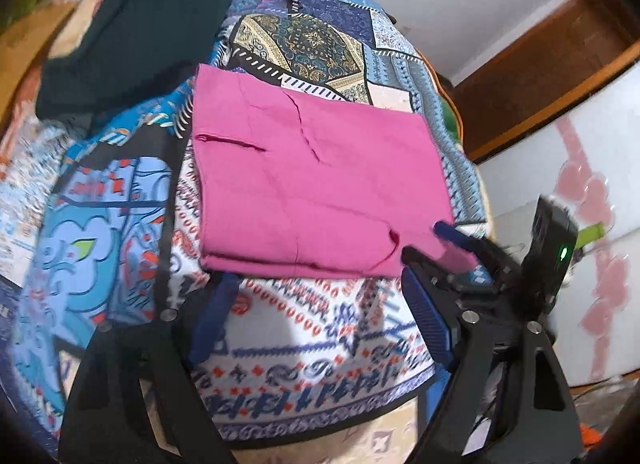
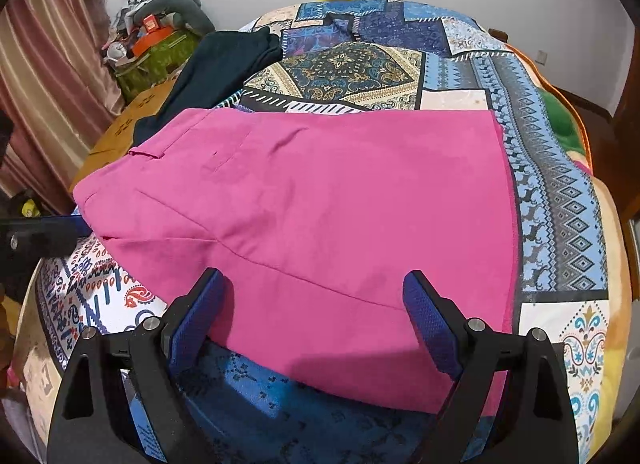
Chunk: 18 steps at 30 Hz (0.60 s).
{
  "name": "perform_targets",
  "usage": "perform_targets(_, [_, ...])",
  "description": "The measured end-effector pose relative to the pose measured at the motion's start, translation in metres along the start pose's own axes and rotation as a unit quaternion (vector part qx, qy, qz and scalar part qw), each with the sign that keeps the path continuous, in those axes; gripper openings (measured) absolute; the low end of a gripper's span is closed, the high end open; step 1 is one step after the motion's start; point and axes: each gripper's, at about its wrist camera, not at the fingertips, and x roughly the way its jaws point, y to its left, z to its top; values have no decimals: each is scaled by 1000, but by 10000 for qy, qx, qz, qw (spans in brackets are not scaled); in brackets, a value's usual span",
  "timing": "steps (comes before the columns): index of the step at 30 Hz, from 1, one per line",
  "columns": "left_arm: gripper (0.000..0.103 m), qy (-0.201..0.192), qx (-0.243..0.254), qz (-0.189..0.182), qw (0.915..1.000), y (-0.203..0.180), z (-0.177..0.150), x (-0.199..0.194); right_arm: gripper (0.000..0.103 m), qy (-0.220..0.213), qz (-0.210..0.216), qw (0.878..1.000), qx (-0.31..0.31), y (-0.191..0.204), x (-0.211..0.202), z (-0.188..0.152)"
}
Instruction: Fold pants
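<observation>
While the pants (image 2: 304,223) lay folded into a flat pink rectangle at mid-frame on the bed (image 2: 560,223), both the left gripper (image 1: 316,304) and right gripper (image 2: 312,312) stood wide open, holding nothing. Folding appeared nearly complete; one further fold or smoothing possibly remained.

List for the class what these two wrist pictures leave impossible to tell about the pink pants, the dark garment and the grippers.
- Pink pants, right wrist view: layers beneath are hidden by the top layer; fold count unknown.
- Right gripper: whether its fingers touch the pants is unclear from this angle.
- Dark garment, left wrist view: blurred, its type unreadable.
- Left gripper: motion blur smears its left finger.
</observation>
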Motion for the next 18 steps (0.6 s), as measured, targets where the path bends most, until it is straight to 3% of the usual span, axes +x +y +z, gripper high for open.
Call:
perform_targets(3, [82, 36, -191, -150, 9997, 5, 12, 8, 89, 5, 38, 10000, 50, -1, 0, -1])
perform_targets(5, [81, -12, -242, -60, 9997, 5, 19, 13, 89, -3, 32, 10000, 56, 0, 0, -2])
perform_targets(10, [34, -214, 174, 831, 9962, -5, 28, 23, 89, -31, -7, 10000, 82, 2, -2, -4])
perform_targets(14, [26, -520, 612, 1142, 9902, -13, 25, 13, 89, -60, 32, 9999, 118, 1, -5, -5])
perform_targets(18, [22, -1072, 1151, 1746, 9720, -27, 25, -8, 89, -78, 9, 9999, 108, -4, -9, -8])
